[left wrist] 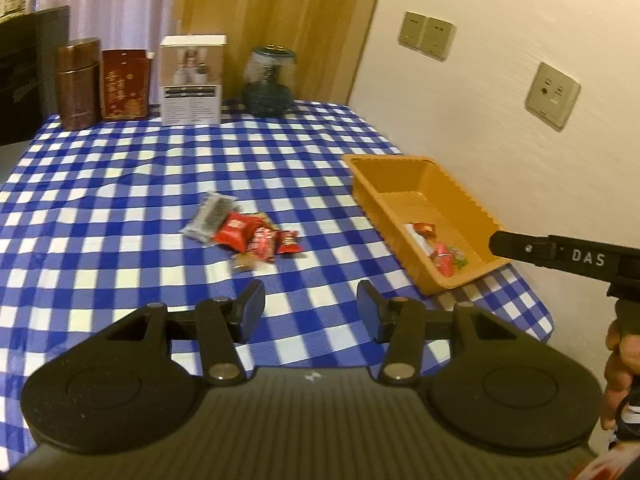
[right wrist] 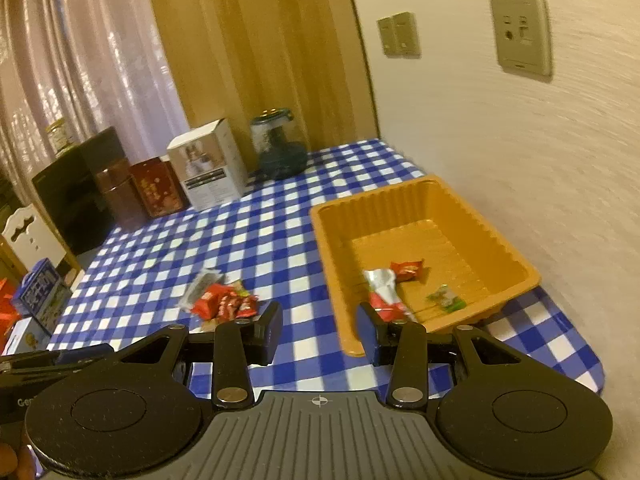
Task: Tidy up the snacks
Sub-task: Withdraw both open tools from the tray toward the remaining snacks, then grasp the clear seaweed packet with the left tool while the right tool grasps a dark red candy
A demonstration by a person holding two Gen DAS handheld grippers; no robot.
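A small pile of snacks (left wrist: 248, 236) lies mid-table on the blue checked cloth: red packets, a grey sachet and a brown sweet. The same pile (right wrist: 224, 304) shows in the right wrist view. An orange tray (left wrist: 384, 160) sits by the wall and holds a red packet (right wrist: 406, 270), a silver-and-red packet (right wrist: 384, 292) and a green sweet (right wrist: 446, 298). My left gripper (left wrist: 311, 304) hovers open above the cloth, short of the pile, with nothing between its fingers. My right gripper (right wrist: 319, 324) is open and bare over the tray's near left corner.
At the table's back stand two brown-red tins (left wrist: 102, 82), a white box (left wrist: 192, 80) and a glass jar (left wrist: 270, 80). The wall with sockets (left wrist: 552, 94) runs along the right. The table's rounded right corner (right wrist: 580, 348) is near. Boxes (right wrist: 38, 300) sit beyond the left edge.
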